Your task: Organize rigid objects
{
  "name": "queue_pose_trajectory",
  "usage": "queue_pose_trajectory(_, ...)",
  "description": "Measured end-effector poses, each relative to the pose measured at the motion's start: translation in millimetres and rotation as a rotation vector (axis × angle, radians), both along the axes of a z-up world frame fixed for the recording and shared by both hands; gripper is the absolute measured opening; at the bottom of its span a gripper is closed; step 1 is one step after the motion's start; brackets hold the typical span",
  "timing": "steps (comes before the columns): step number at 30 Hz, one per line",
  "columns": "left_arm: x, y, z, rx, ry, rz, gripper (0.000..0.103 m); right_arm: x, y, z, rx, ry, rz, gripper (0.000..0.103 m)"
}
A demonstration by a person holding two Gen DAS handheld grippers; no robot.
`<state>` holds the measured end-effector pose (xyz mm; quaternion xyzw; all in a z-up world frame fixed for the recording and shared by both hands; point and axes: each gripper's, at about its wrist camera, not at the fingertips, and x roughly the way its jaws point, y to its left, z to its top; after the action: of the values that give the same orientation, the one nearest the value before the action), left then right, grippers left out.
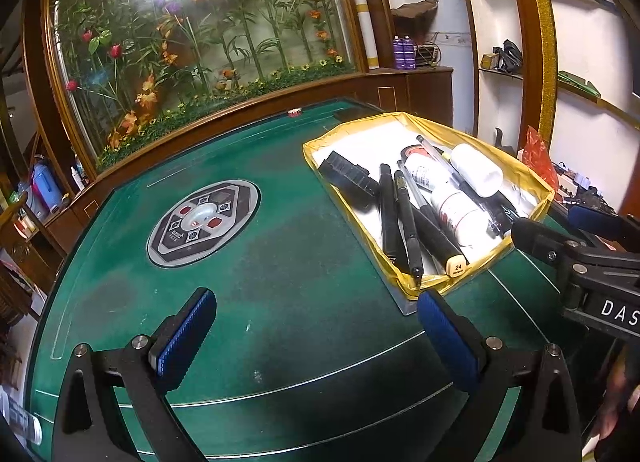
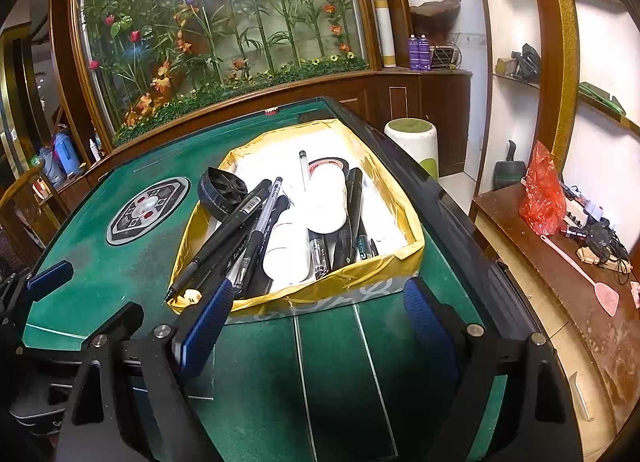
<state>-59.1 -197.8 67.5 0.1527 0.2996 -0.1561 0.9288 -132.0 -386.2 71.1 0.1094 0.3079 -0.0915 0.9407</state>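
a green felt-topped bench (image 1: pixel 280 229) carries a shallow box lined in gold foil (image 2: pixel 320 294), sitting toward the bench's right edge, its far end close to the far right corner. inside the box lie the rigid objects: several black pens (image 2: pixel 224 221) piled along its left side with tips poking over the near left corner, a clear-barrelled pen (image 2: pixel 303 169) toward the far end, two white bottles (image 2: pixel 326 201) in the middle, a black round part (image 2: pixel 220 189) leaning on the left wall, and a beige-capped marker marked 24 (image 1: pixel 458 268) at the near left corner. a round control panel (image 1: pixel 204 221) is set in the bench's centre, well apart from the box.

the left claw (image 1: pixel 316 336) hovers over bare felt near the bench's front edge, released, jaws spread wide and holding nothing, its right finger just beside the box's near corner. the right claw (image 2: pixel 316 326) hovers in front of the box's near wall, also released and empty.

judging from this, nearly everything is already gathered, and no loose item shows on the felt. the step in hand seems to be tidying. to do it well, nudge the overhanging pen tips back inside the wall, gripping a pen at mid-barrel so it does not pivot, and steady the light foil box with the other claw so it does not slide toward the edge.
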Motion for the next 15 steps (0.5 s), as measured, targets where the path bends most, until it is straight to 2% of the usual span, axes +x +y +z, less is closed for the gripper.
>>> queue_pose_trajectory(15,0.1,-0.1,-0.3,0.005,-0.001,0.000,0.102,0.4,0.9,-0.6,-0.002,0.000,0.001,0.086)
